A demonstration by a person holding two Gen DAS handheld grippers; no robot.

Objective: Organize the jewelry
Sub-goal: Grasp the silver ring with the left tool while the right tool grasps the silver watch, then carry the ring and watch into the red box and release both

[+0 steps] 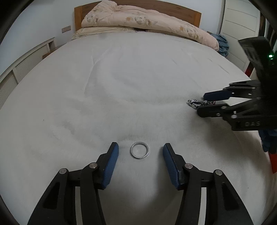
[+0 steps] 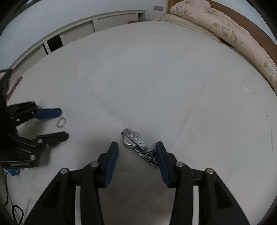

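Note:
A thin silver ring bangle (image 1: 139, 150) lies flat on the white bed sheet (image 1: 129, 86). My left gripper (image 1: 140, 145) stands open around it, one blue pad on each side, neither touching it. A silver metal-link watch (image 2: 134, 139) lies on the sheet between the fingers of my right gripper (image 2: 137, 144), which is open; the band's end lies right by the right pad (image 2: 161, 159). In the left wrist view the right gripper (image 1: 202, 102) comes in from the right over the watch (image 1: 194, 103). The right wrist view shows the left gripper (image 2: 64, 123) around the bangle (image 2: 61, 122).
A folded floral duvet (image 1: 138, 19) lies against the wooden headboard (image 1: 190, 10) at the far end. Blue cloth (image 1: 222, 44) sits at the bed's far right edge. White louvred cabinets (image 2: 77, 29) line the wall. A black cable (image 2: 17, 212) hangs off the near left edge.

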